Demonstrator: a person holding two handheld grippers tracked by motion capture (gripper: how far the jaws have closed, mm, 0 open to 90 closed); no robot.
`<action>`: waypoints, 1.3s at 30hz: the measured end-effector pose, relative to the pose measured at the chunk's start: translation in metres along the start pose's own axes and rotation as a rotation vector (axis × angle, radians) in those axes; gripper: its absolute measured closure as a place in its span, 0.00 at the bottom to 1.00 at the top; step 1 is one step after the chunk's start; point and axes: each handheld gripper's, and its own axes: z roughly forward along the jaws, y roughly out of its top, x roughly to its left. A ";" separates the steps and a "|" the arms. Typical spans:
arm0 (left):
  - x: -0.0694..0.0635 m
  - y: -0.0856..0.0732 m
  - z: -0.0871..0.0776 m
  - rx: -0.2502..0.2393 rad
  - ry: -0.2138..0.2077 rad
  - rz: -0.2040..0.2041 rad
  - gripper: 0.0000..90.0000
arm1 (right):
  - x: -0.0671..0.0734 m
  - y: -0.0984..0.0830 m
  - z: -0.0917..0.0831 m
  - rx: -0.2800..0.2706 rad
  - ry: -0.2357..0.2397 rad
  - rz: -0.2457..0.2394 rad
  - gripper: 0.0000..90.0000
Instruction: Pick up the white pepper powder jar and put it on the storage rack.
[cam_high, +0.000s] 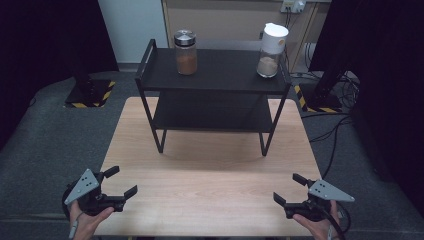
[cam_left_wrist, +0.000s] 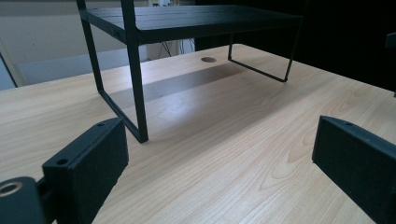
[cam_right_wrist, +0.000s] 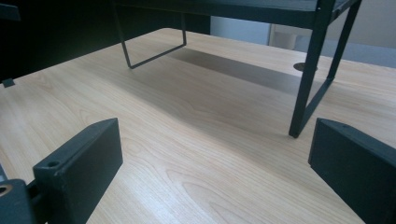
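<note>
Two tongs, left tongs (cam_high: 123, 182) and right tongs (cam_high: 288, 188), rest wide open and empty at the table (cam_high: 210, 170) near edge, well apart from the brown-filled jar (cam_high: 185, 52) and white-capped jar (cam_high: 271, 50) on the shelf rack (cam_high: 215, 82), leaving approach paths clear.

Rack (cam_left_wrist: 187, 21) top cut off in both gripper views, jar (cam_high: 185, 52) contents unclear

- Your table (cam_high: 210, 195) has a shelf rack (cam_high: 215, 85) at its back.
- Two jars stand on top: one jar (cam_high: 185, 52) left, the other jar (cam_high: 271, 51) right.
</note>
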 end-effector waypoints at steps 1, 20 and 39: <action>0.000 0.000 0.000 -0.002 0.000 -0.001 0.03 | 0.000 -0.002 -0.001 -0.006 -0.002 0.004 0.04; 0.001 -0.003 -0.002 -0.046 0.019 0.004 0.02 | 0.002 -0.023 -0.021 -0.079 -0.061 0.052 0.03; 0.008 -0.005 0.003 -0.076 -0.001 0.004 0.02 | -0.007 -0.032 -0.016 -0.152 -0.067 0.070 0.03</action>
